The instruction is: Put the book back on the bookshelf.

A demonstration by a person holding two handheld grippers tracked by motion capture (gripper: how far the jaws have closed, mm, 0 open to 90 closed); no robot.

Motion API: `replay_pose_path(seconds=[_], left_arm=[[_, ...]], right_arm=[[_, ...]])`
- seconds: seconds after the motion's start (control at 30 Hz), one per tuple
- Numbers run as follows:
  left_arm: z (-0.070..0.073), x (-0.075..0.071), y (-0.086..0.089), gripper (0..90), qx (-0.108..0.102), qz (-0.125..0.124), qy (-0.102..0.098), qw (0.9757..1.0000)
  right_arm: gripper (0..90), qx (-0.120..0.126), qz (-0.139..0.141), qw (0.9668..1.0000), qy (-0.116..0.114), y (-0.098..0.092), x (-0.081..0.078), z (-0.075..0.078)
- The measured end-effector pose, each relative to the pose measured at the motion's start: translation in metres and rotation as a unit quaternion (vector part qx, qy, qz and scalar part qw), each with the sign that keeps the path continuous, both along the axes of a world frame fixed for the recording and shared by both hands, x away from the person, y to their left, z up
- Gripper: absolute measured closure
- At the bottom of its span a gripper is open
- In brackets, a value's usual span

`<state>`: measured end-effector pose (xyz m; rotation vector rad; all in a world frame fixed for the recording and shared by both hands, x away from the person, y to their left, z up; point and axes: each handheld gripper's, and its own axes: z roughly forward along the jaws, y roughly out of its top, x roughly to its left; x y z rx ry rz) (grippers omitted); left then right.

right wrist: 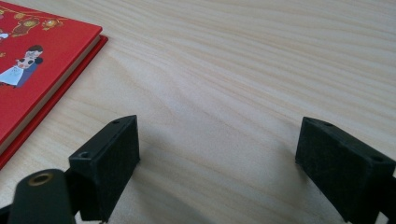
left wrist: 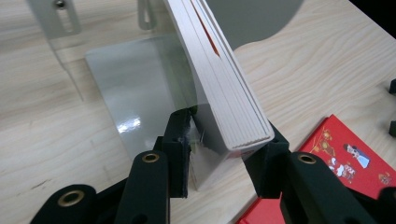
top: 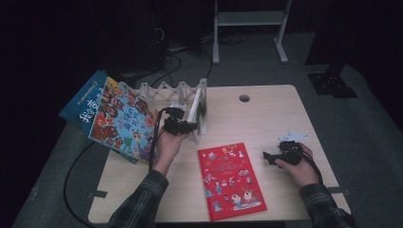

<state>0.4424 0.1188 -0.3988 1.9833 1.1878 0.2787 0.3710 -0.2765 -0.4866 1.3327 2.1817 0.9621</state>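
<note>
Clamping left gripper [left wrist: 219,154] on stiff, slick book [left wrist: 224,93] at its lower corner beside bookend [left wrist: 135,88]; right gripper [right wrist: 219,163] resting apart on counter [right wrist: 243,70].

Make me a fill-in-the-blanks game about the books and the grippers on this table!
1. The book lying flat on the table has a ____ cover.
2. The left gripper has its jaws around a book that stands in the ____ bookend.
3. The right gripper has its jaws ____, with nothing between them.

Missing words: red; metal; open
</note>
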Motion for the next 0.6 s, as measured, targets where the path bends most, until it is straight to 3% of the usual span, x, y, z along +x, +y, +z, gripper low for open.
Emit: replay_pose_path(seconds=[0.3, 0.6], left_arm=[[0.001, -0.004, -0.016, 55.4, -0.014, -0.029, -0.009, 0.9994], [0.002, -0.005, -0.021, 53.3, -0.027, -0.037, -0.012, 0.9988]], right_arm=[[12.4, 0.000, 0.001, 1.0000, 0.000, 0.000, 0.000, 0.000], [12.4, 0.000, 0.000, 1.0000, 0.000, 0.000, 0.000, 0.000]])
